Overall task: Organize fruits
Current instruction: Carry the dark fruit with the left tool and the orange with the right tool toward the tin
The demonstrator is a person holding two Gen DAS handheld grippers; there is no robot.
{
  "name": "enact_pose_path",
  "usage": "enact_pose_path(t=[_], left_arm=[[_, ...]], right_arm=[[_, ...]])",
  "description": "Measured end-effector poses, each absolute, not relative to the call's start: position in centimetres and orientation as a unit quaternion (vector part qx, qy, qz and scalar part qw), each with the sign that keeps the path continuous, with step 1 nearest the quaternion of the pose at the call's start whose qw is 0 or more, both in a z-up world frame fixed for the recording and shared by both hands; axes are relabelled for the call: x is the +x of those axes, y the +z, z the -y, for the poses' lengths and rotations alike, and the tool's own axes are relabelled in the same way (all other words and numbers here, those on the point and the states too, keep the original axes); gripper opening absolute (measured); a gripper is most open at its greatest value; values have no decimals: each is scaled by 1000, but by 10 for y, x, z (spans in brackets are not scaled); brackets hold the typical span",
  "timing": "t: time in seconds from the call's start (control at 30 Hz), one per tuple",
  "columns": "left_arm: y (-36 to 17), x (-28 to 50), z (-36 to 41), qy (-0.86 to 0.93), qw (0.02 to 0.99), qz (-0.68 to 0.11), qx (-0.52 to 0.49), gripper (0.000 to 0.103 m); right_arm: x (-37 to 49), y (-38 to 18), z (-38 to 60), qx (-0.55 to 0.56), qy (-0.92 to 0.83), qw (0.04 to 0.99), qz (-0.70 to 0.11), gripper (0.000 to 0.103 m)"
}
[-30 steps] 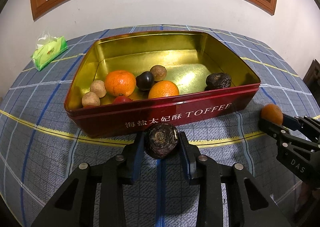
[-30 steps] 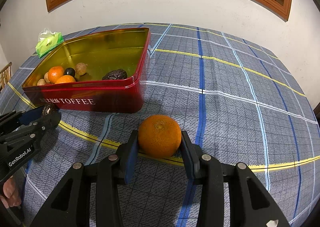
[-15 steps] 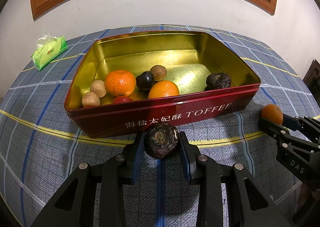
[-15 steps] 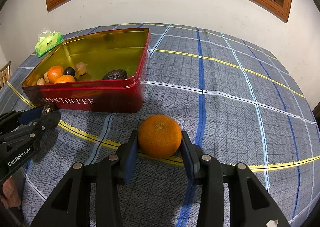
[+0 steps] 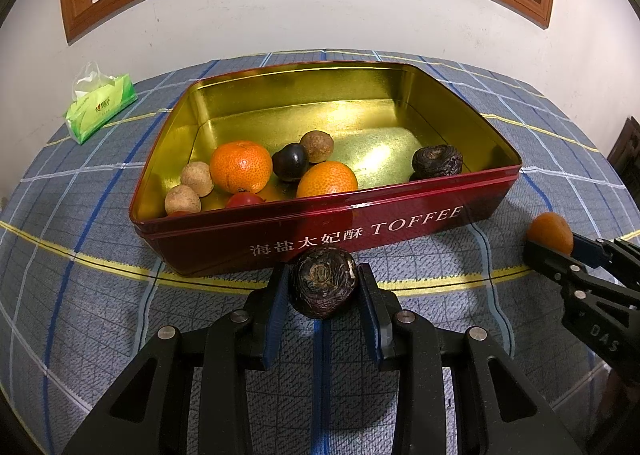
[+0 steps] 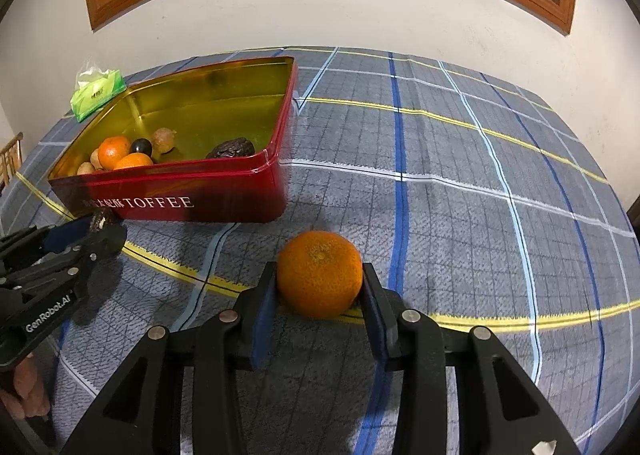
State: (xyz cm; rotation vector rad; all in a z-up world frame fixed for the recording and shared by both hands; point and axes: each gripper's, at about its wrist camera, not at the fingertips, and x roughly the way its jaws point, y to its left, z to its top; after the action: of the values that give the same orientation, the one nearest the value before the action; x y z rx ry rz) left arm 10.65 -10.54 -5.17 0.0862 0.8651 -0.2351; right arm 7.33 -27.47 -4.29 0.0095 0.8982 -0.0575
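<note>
A red toffee tin (image 5: 400, 225) with a gold inside stands on the checked tablecloth; it also shows in the right wrist view (image 6: 224, 191). Inside lie two oranges (image 5: 240, 166), a dark plum (image 5: 291, 161), brown longans (image 5: 196, 178), a red fruit (image 5: 244, 199) and a wrinkled dark fruit (image 5: 437, 161). My left gripper (image 5: 323, 287) is shut on a dark wrinkled fruit (image 5: 322, 281) just in front of the tin. My right gripper (image 6: 319, 281) is shut on an orange (image 6: 319, 273) to the right of the tin, low over the cloth.
A green tissue pack (image 5: 100, 107) lies at the far left of the table. A white wall with a wood-framed window rises behind the table. The cloth to the right of the tin (image 6: 480, 175) carries nothing. The right gripper shows at the left wrist view's right edge (image 5: 560, 251).
</note>
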Motion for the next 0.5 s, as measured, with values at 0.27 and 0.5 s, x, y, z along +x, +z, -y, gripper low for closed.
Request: enact_pose_path(t=[0.27,0.5], left_arm=[[-49,98,108,-114,899,-420,58,34],[-40,88,104,-109,900,-419,58,34]], right_arm=[[59,-33,282,21,-34,904,-427,36],[49,-27,284,26,-34,906,-421,36]])
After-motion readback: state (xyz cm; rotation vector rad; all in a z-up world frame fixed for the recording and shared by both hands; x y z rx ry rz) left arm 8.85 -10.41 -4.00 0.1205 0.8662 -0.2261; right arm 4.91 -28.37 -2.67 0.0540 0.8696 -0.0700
